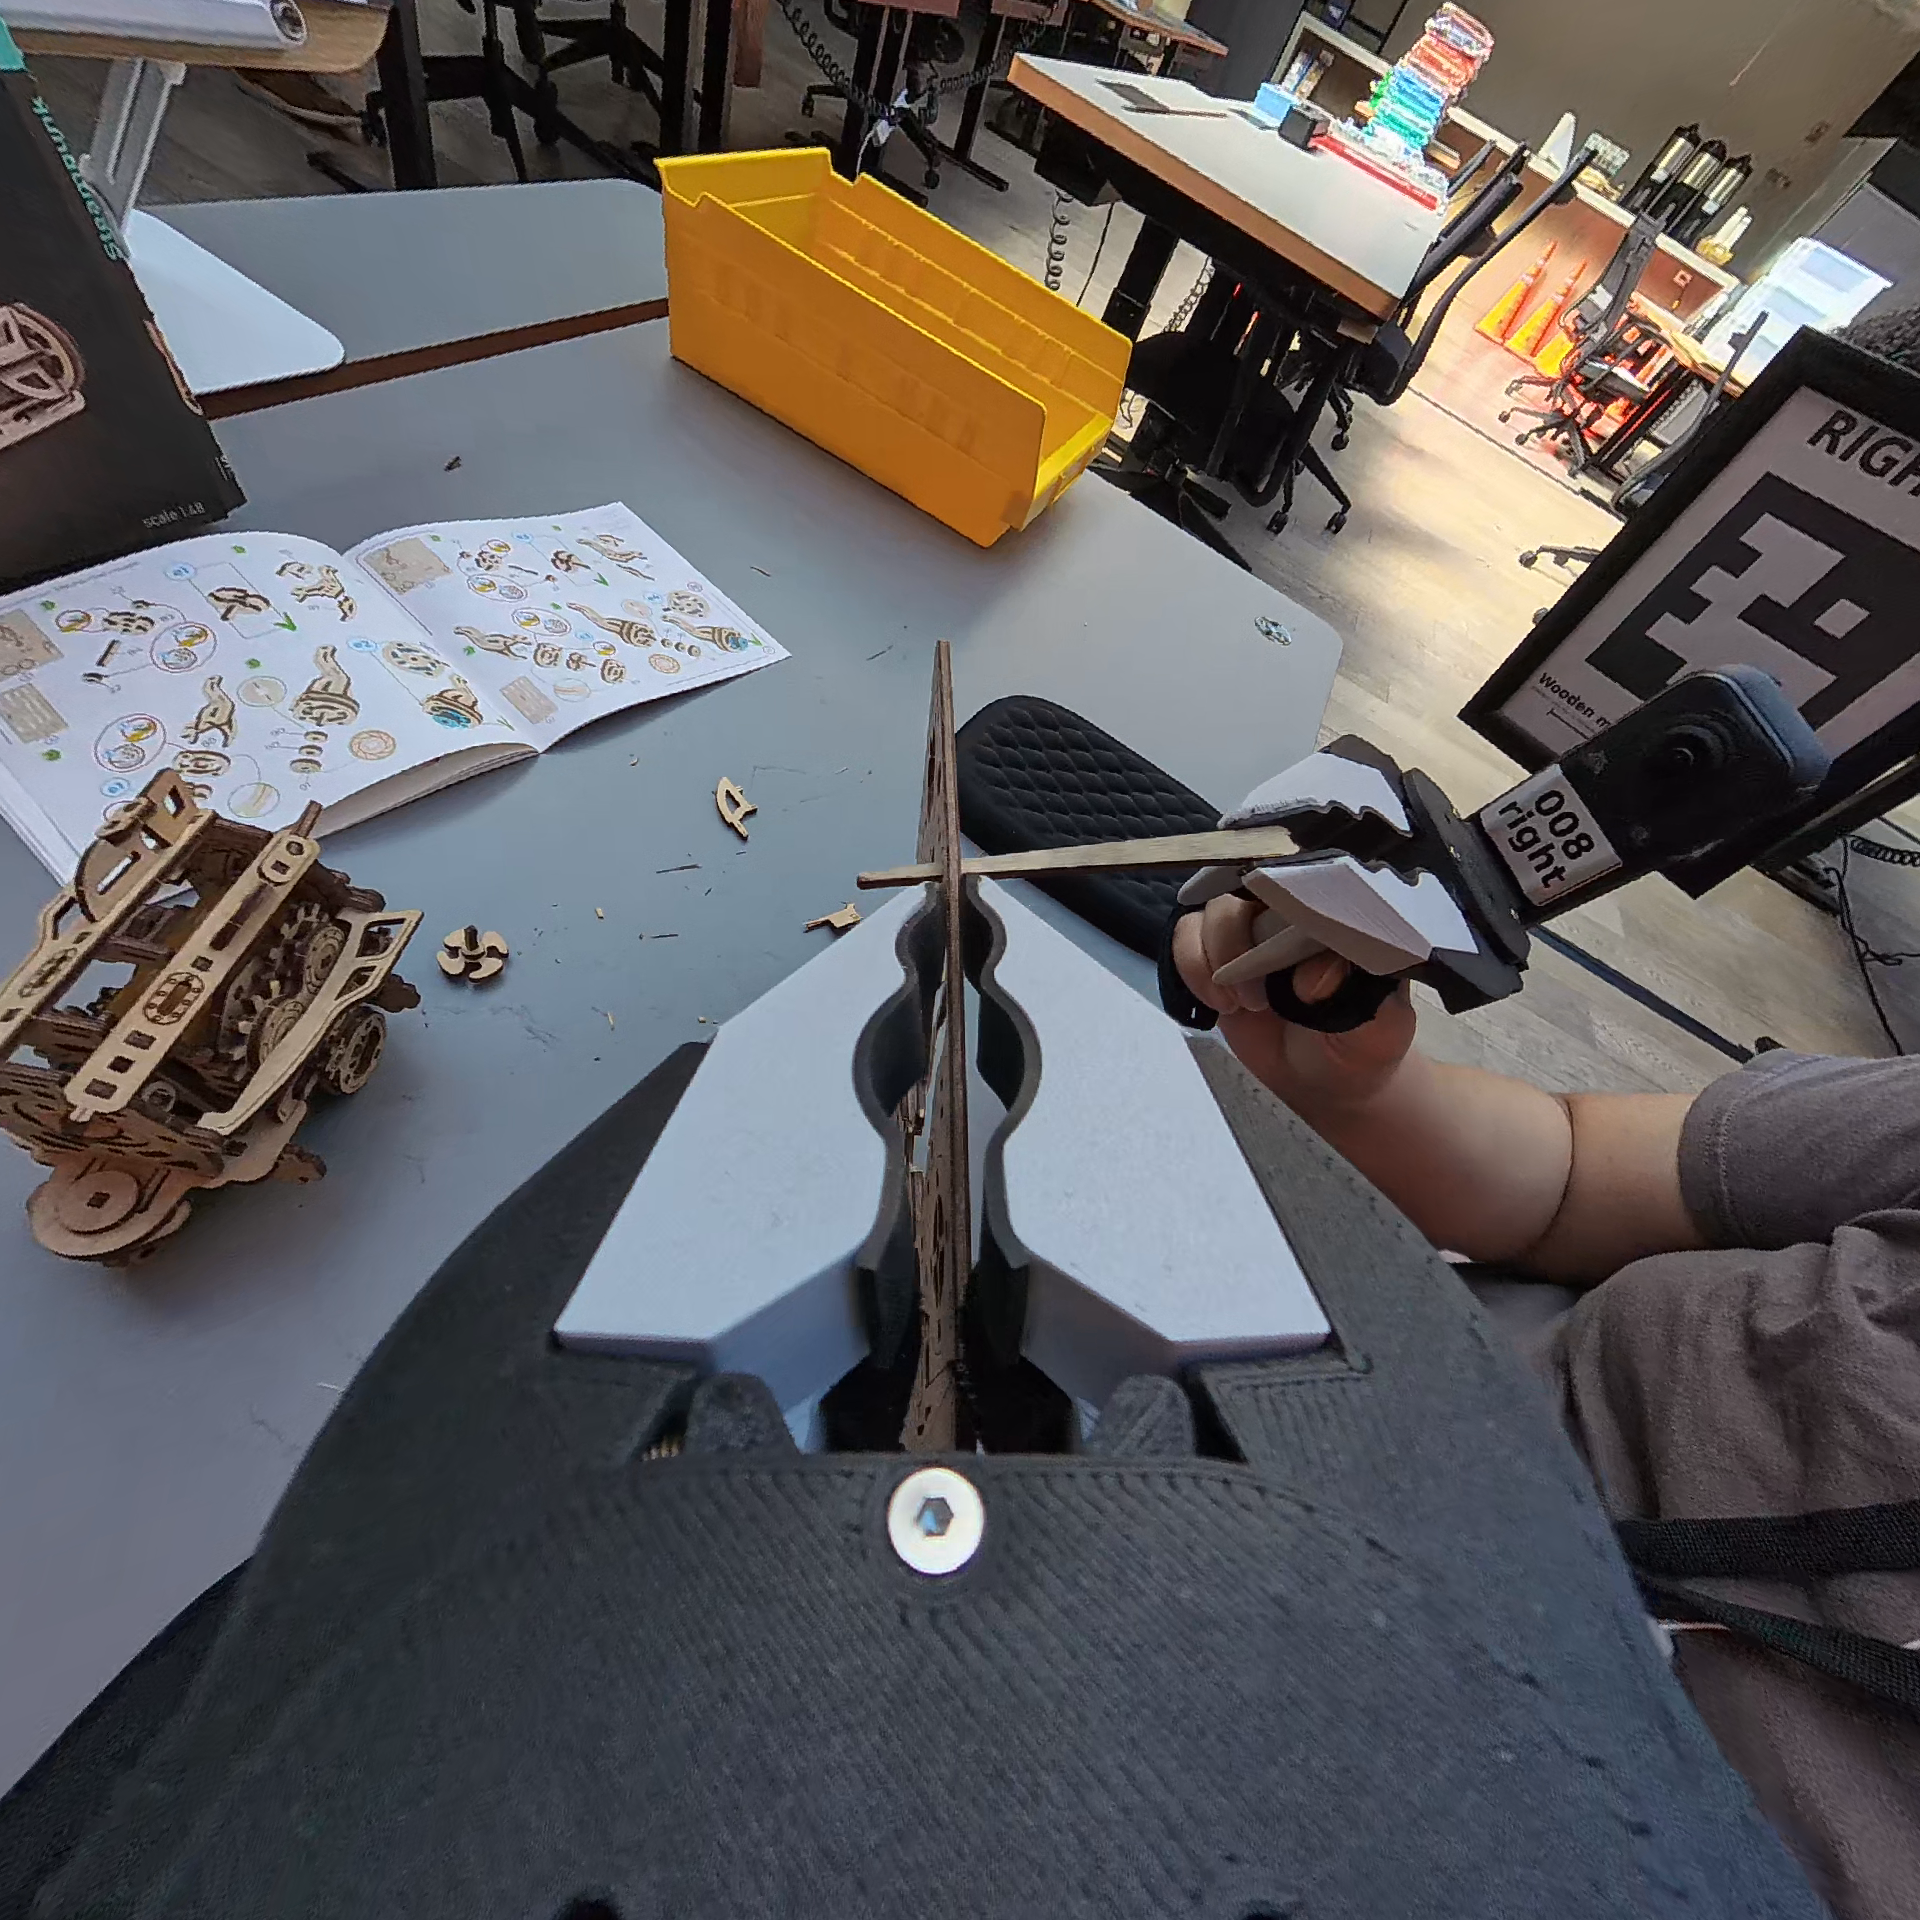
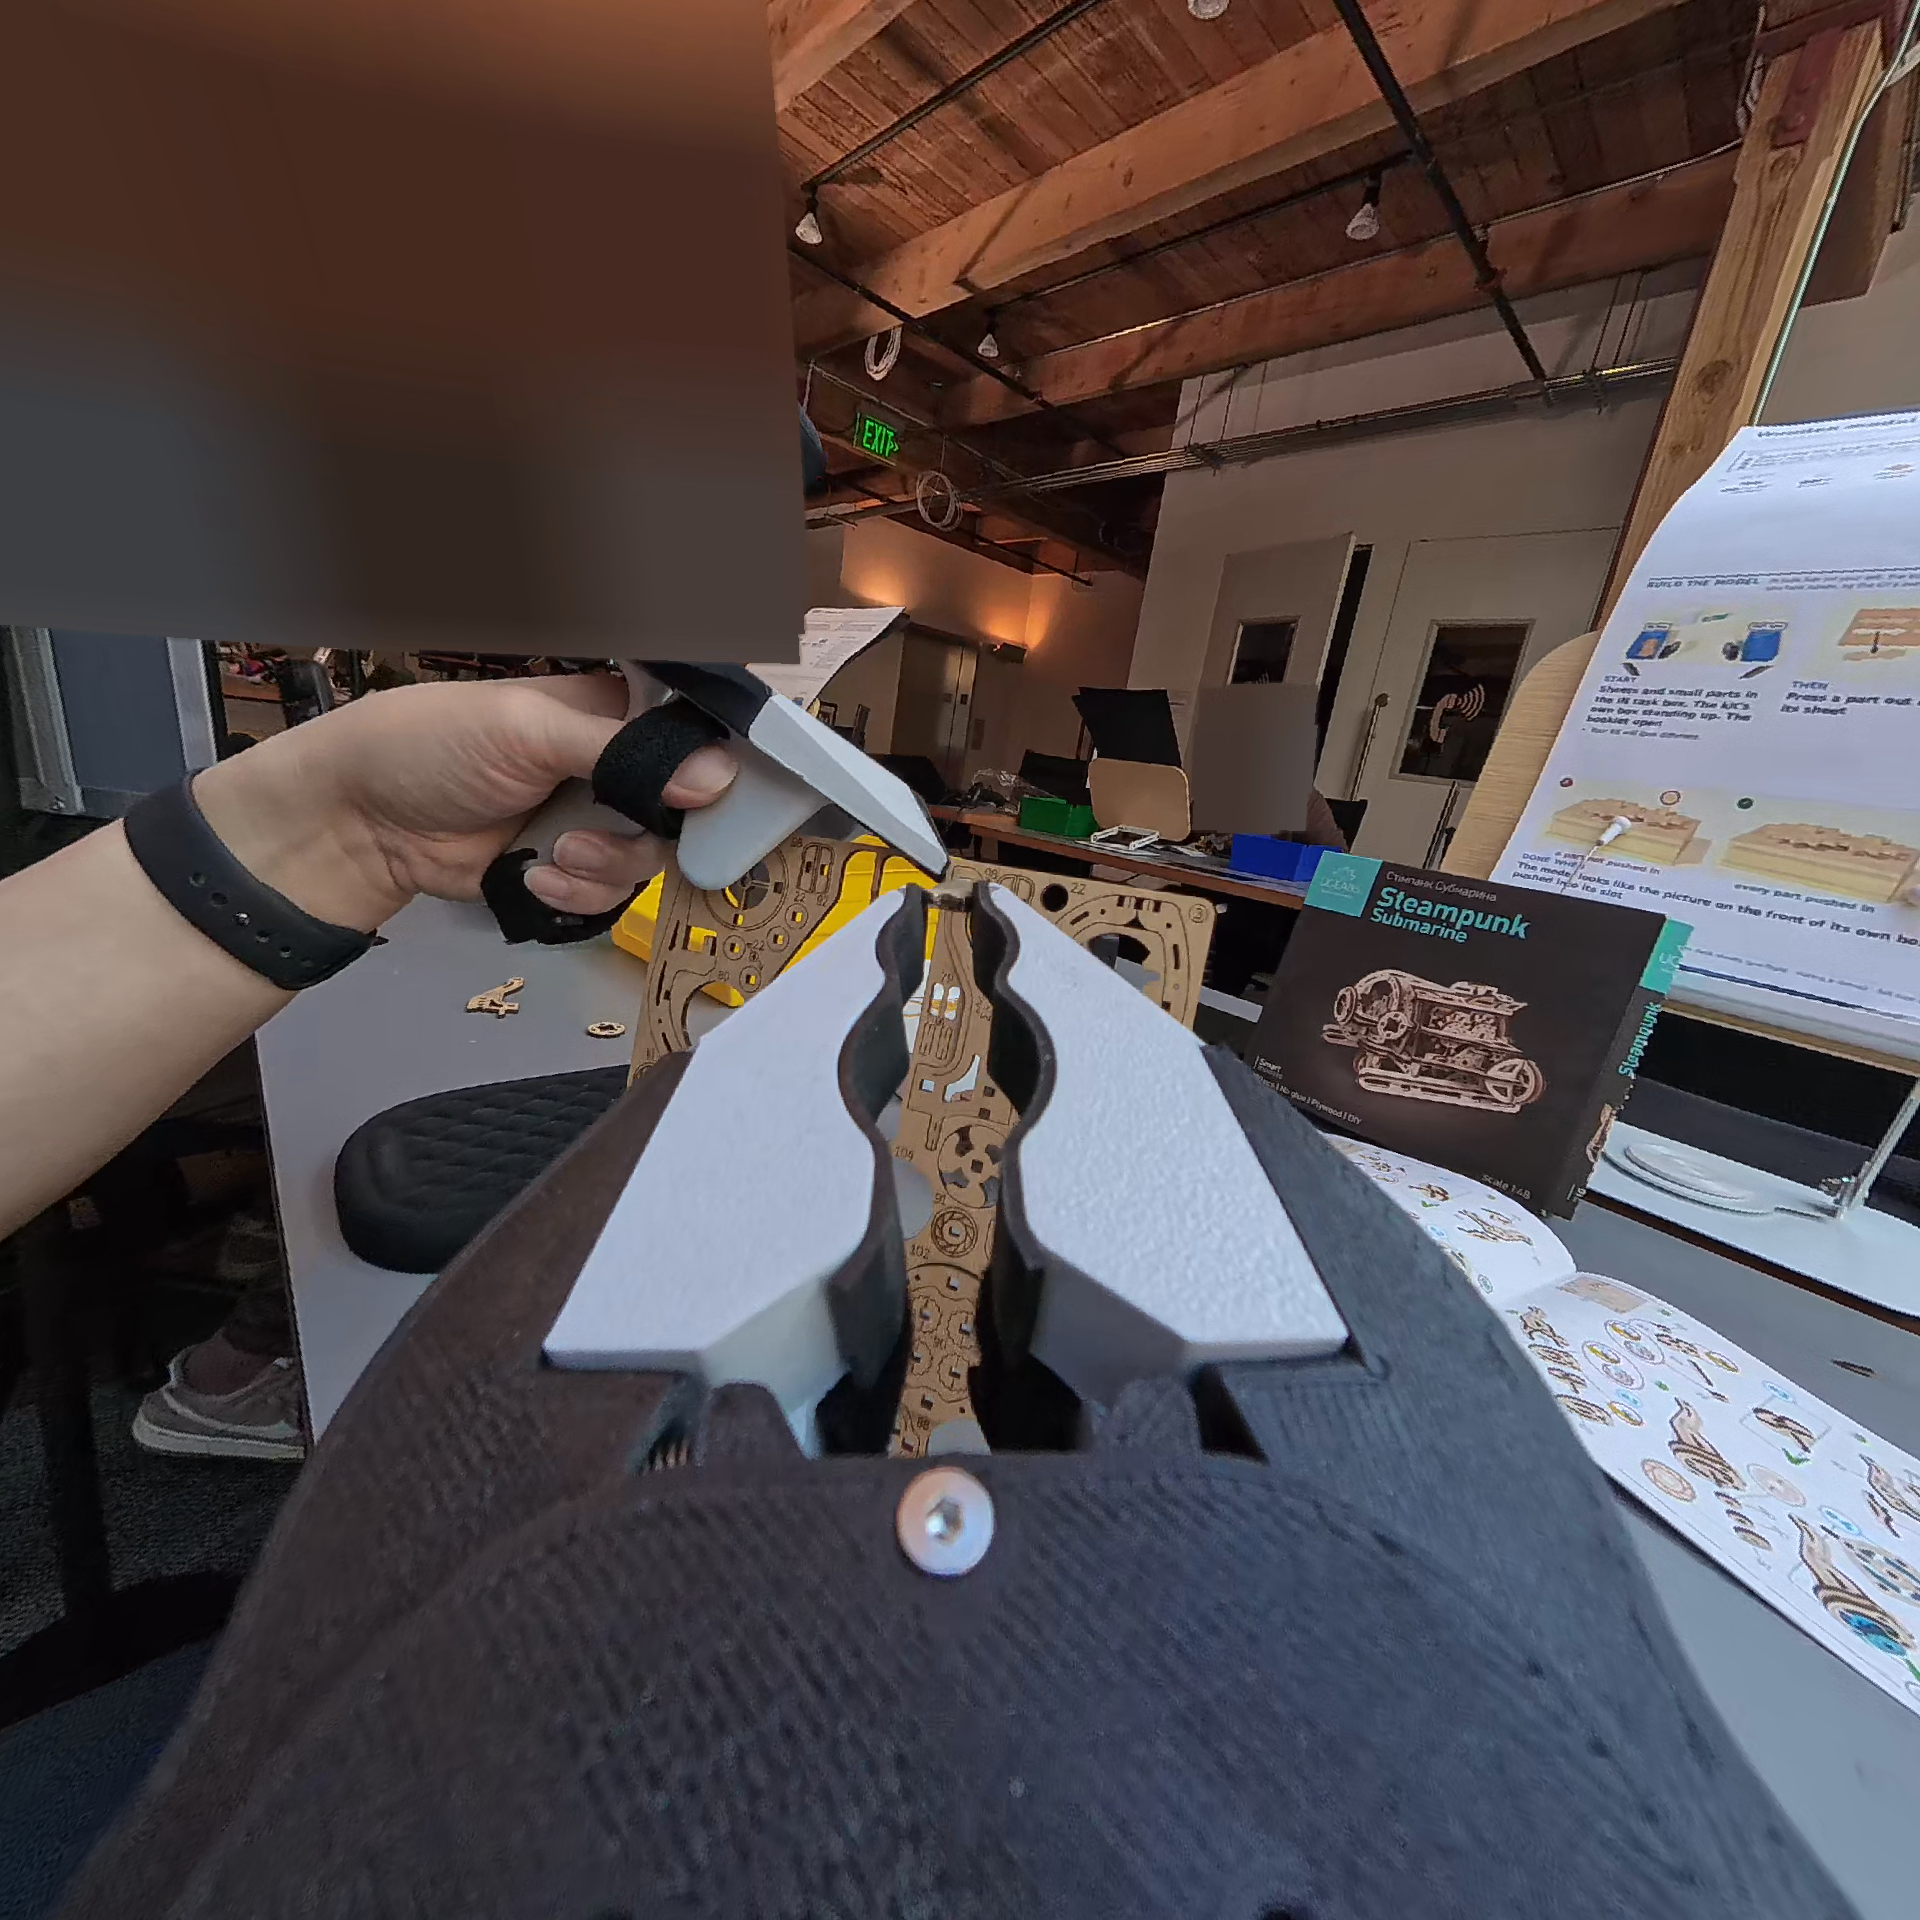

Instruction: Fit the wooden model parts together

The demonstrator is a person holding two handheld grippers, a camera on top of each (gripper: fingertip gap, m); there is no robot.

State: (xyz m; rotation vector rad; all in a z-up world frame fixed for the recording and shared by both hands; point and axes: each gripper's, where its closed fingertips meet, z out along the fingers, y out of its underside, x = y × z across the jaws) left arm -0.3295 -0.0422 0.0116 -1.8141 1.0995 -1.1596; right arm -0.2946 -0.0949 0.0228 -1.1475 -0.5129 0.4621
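My left gripper (image 1: pixel 943 914) is shut on a thin laser-cut wooden sheet (image 1: pixel 942 748), held upright and edge-on to its camera. My right gripper (image 1: pixel 1236 852) is shut on a thin wooden stick (image 1: pixel 1101 860). The stick points left and crosses the sheet just above my left fingertips, with its tip showing on the sheet's far side. In the right wrist view my right gripper (image 2: pixel 948 899) points at the sheet's face (image 2: pixel 1122 925), and a left finger (image 2: pixel 831 769) clamps the sheet's top. A partly built wooden model (image 1: pixel 197 1018) stands on the grey table (image 1: pixel 582 416) at the left.
An open instruction booklet (image 1: pixel 364 665) lies behind the model, with the kit box (image 2: pixel 1455 1039) upright beyond it. A yellow bin (image 1: pixel 883 332) sits at the back. A black padded rest (image 1: pixel 1070 800) lies under the stick. Small loose wooden parts (image 1: pixel 473 954) dot the table. An instruction board (image 2: pixel 1766 727) stands at the right. One gripper's finger ends stand about 7 centimetres off the other's.
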